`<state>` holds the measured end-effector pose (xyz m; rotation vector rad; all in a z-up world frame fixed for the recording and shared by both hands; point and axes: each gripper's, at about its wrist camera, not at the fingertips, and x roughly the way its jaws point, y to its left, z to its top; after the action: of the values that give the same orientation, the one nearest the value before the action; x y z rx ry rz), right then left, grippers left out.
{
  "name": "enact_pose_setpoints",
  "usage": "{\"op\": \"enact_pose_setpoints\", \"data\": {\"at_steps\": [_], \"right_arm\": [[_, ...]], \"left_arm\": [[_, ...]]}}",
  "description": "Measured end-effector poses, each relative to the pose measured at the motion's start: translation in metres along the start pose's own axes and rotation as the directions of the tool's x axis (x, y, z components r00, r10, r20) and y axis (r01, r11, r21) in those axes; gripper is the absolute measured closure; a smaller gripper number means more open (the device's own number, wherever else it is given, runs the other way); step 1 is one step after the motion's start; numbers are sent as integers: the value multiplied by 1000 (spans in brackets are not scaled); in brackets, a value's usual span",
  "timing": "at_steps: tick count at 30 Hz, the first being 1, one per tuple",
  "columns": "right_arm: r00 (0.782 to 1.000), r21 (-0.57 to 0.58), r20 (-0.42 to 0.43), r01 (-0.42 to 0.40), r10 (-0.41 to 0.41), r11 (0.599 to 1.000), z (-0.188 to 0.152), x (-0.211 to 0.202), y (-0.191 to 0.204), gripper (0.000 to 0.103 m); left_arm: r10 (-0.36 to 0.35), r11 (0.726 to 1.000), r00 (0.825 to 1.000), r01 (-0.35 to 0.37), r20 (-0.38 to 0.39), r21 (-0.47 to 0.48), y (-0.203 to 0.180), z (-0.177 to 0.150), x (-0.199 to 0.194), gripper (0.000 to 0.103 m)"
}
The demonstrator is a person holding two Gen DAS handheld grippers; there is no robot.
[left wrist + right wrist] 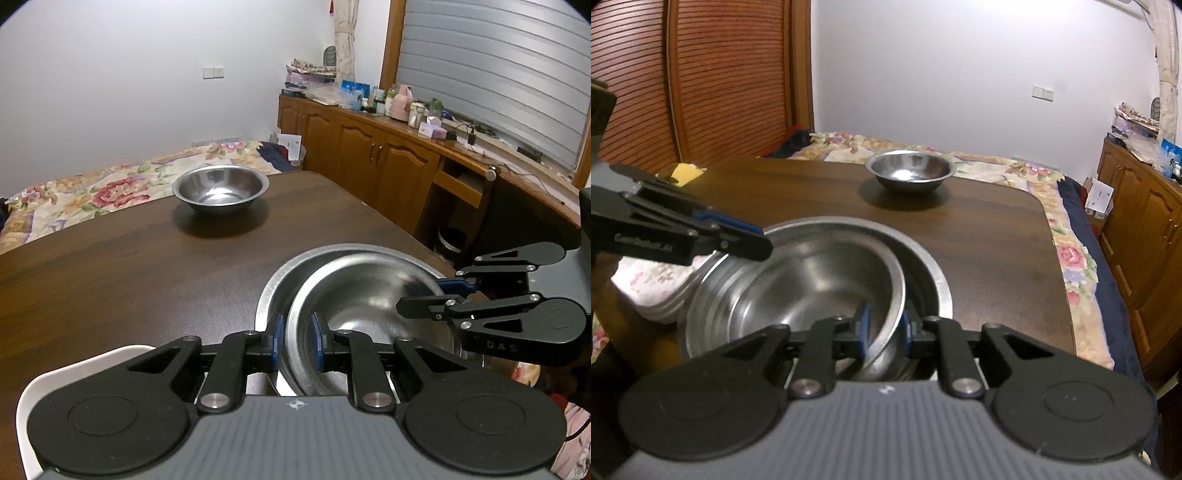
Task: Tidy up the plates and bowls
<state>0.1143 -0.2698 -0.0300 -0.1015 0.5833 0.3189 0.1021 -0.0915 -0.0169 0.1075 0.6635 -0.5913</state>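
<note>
A steel bowl (369,295) (812,288) sits tilted inside a wider steel basin (269,291) (938,280) near the table's front edge. My left gripper (296,338) (757,238) is shut on the bowl's near-left rim, one blue pad on each side of the lip. My right gripper (885,326) (424,295) is shut on the opposite rim of the same bowl. A smaller steel bowl (220,188) (910,171) stands alone, upright, at the far side of the dark wooden table (129,266) (997,240).
A white plate (74,369) lies under my left gripper at the near left. Flower-patterned plates (646,288) are stacked left of the basin. A yellow object (687,171) rests at the table's far left corner. Behind the table are a bed (92,192) and wooden cabinets (369,147).
</note>
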Motion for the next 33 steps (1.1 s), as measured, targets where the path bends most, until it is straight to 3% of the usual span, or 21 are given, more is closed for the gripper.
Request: {"op": "enact_pose_setpoints", "data": {"at_steps": [12, 16, 20, 30, 33], "right_arm": [[997, 32, 81, -15, 13, 999, 14, -7, -10, 79], [993, 32, 119, -12, 8, 999, 32, -6, -25, 74], [989, 43, 145, -12, 5, 999, 49, 1, -44, 58], [987, 53, 159, -35, 27, 998, 78, 45, -80, 27], [988, 59, 150, -52, 43, 997, 86, 62, -86, 24]], "left_arm": [[-12, 1000, 999, 11, 48, 12, -1, 18, -6, 82], [9, 1000, 997, -11, 79, 21, 5, 33, -5, 61], [31, 999, 994, -33, 108, 15, 12, 50, 2, 44], [119, 993, 984, -116, 129, -28, 35, 91, 38, 24], [142, 989, 982, -136, 122, -56, 44, 95, 52, 23]]}}
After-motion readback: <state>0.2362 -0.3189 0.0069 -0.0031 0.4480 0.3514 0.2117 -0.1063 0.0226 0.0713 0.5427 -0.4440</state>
